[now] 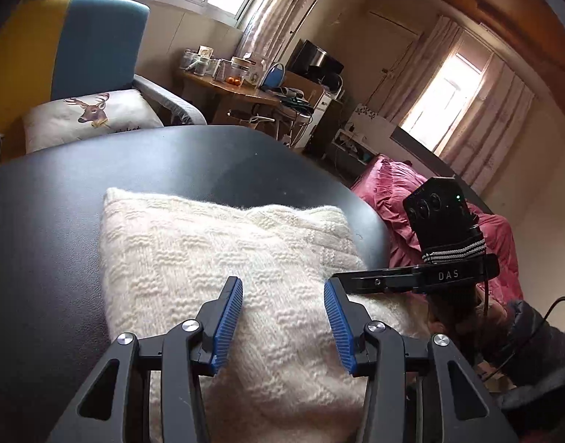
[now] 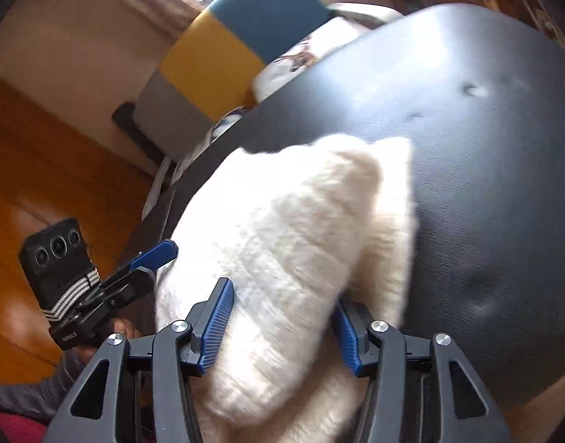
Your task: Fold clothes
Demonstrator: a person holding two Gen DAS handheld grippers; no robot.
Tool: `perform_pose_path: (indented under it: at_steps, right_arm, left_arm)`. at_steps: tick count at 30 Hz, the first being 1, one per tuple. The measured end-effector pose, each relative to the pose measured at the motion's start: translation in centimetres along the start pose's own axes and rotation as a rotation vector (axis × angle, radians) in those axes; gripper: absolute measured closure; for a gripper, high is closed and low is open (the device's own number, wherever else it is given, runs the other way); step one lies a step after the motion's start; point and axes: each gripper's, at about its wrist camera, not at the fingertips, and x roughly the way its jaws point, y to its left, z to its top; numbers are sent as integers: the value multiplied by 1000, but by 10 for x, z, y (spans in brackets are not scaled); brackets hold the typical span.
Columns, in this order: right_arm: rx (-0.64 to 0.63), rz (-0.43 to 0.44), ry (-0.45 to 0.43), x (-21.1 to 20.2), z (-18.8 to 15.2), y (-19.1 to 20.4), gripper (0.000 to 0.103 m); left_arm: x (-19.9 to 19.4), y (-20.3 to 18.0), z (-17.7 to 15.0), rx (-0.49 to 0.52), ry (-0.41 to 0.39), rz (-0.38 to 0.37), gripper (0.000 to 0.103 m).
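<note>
Lying on black table (image 1: pixel 61 221): cream knit (image 1: pixel 216 258); hand-held grippers agape (right perhaps clasping fold).

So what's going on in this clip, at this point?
A person holds a gripper in each hand over a cream-white knitted sweater lying folded on a black padded table. The left gripper is open above the knit, gripping nothing. The right gripper has a thick fold of the sweater between its blue fingers; whether it is clamped is unclear.
</note>
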Motion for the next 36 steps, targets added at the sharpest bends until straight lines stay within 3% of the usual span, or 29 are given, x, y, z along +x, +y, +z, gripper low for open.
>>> perform_pose_path:
  at_steps: [4,8,12,13,15,17,18,19,20,22,25,28,34,36]
  right_arm:
    - [-314,-258,43,16,14,50,76]
    - [-521,-462,25,3,12,59,80]
    - [-516,-585,0,7,14,36,78]
    - [-492,-602,-9,13,15,25,73]
    - [-372,-527,-37,15,22,-6,69]
    - [-115,-333,-56,0,25,-45,60]
    - [17,-233,-60,-8,24,-66,52]
    - [115,-151,-61,-9,20,-85,38]
    - [164,-98,-58,-10,16,-98,38]
    - [147,-74,-73,-17,12,-101,38]
    - [25,-161,-81,-35,16,-76,38]
    - [-109,-183,-101,-61,19,-46,38]
    - [-290,9,-47,-87,-2,18,38]
    - [-336,-28,57,-70,-21,32,38]
  left_arm:
    - [-9,0,-14,-18,-25,-7,56]
    - [-20,-7,-29,16,-37,-36,56]
    - [9,-21,-54,176,146,-27,53]
    - [11,-21,-57,182,156,-28,53]
    - [16,-23,-61,193,173,-30,53]
    - [17,-23,-63,194,184,-33,53]
    - [17,-23,-63,194,189,-36,53]
    - [14,-23,-61,181,194,-47,53]
    - [12,-24,-58,169,200,-59,53]
    - [4,-21,-50,117,196,-96,53]
    - [-8,-13,-26,36,131,-129,53]
    - [-9,-6,-3,12,71,-123,51]
    - [13,-7,11,-9,56,-113,47]
    - [26,-8,9,7,87,-94,47]
